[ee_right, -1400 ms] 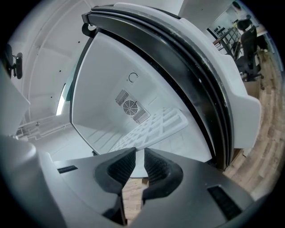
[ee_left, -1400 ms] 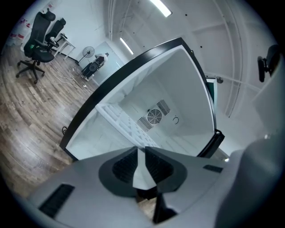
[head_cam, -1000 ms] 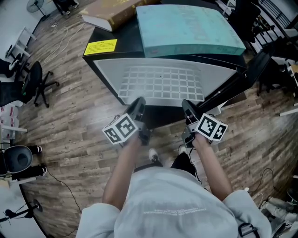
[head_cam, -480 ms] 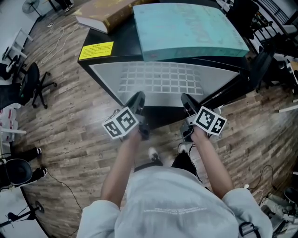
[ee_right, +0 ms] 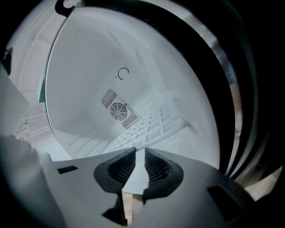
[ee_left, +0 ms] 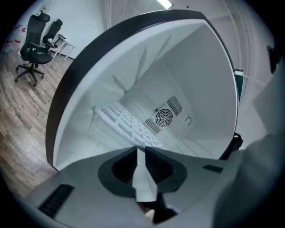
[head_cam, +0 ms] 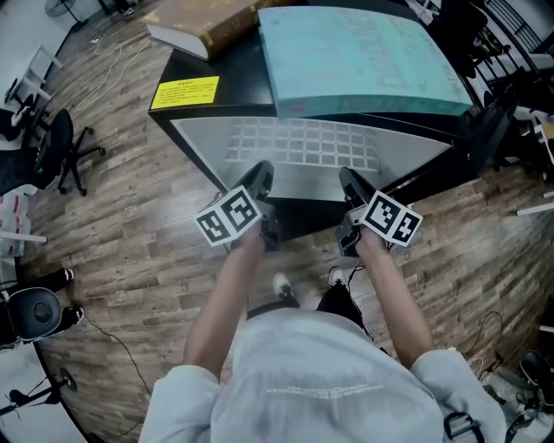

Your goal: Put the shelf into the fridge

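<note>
The white grid shelf lies level, partly inside the open black fridge. My left gripper is shut on its near edge at the left, my right gripper on the near edge at the right. In the left gripper view the shelf's white rim sits pinched between the dark pads of the left gripper, and the grid runs toward the back wall's fan vent. The right gripper view shows the right gripper clamped on the rim, with the grid beyond.
The fridge door stands open at the right. A teal slab and a cardboard box rest on the fridge top, beside a yellow label. An office chair stands left on the wooden floor.
Both grippers have moved a little forward toward the fridge, and the shelf has slid deeper into the cavity. The grips are unchanged.
</note>
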Action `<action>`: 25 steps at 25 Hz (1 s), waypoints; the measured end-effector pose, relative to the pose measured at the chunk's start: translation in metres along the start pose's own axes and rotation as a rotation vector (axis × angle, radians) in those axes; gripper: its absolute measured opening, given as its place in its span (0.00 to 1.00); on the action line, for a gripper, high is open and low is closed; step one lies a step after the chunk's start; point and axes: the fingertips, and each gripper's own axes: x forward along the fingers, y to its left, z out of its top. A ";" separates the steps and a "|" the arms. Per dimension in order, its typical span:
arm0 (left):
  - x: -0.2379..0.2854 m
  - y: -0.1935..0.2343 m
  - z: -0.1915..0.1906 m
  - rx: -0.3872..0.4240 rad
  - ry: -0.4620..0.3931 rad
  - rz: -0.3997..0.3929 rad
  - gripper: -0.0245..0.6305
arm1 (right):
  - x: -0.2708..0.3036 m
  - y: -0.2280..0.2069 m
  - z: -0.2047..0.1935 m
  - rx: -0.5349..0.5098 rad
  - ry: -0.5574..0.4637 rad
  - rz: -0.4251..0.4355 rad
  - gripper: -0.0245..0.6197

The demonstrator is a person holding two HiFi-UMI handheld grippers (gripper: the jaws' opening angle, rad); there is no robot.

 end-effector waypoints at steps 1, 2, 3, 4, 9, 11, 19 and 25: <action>0.001 0.000 0.000 0.000 0.001 0.001 0.13 | 0.001 0.000 0.000 -0.003 0.003 0.001 0.15; 0.001 0.000 0.001 0.001 0.002 0.001 0.13 | 0.001 0.000 0.001 -0.008 0.005 0.002 0.15; 0.001 0.000 0.001 0.001 0.003 -0.001 0.13 | 0.002 0.000 0.001 -0.013 0.008 0.004 0.15; 0.002 -0.001 0.001 0.000 0.002 -0.006 0.13 | 0.001 0.000 0.001 -0.018 0.010 0.004 0.15; 0.000 0.003 -0.001 0.052 -0.001 -0.006 0.13 | 0.001 0.000 0.001 -0.031 0.020 0.014 0.15; -0.001 0.003 -0.002 0.138 -0.005 0.015 0.13 | 0.001 -0.001 -0.001 -0.054 0.038 0.023 0.15; -0.022 -0.023 -0.007 0.471 -0.031 -0.028 0.10 | -0.030 0.021 0.003 -0.331 0.043 0.120 0.10; -0.045 -0.066 -0.006 0.658 -0.045 -0.134 0.07 | -0.072 0.047 0.025 -0.637 -0.041 0.096 0.07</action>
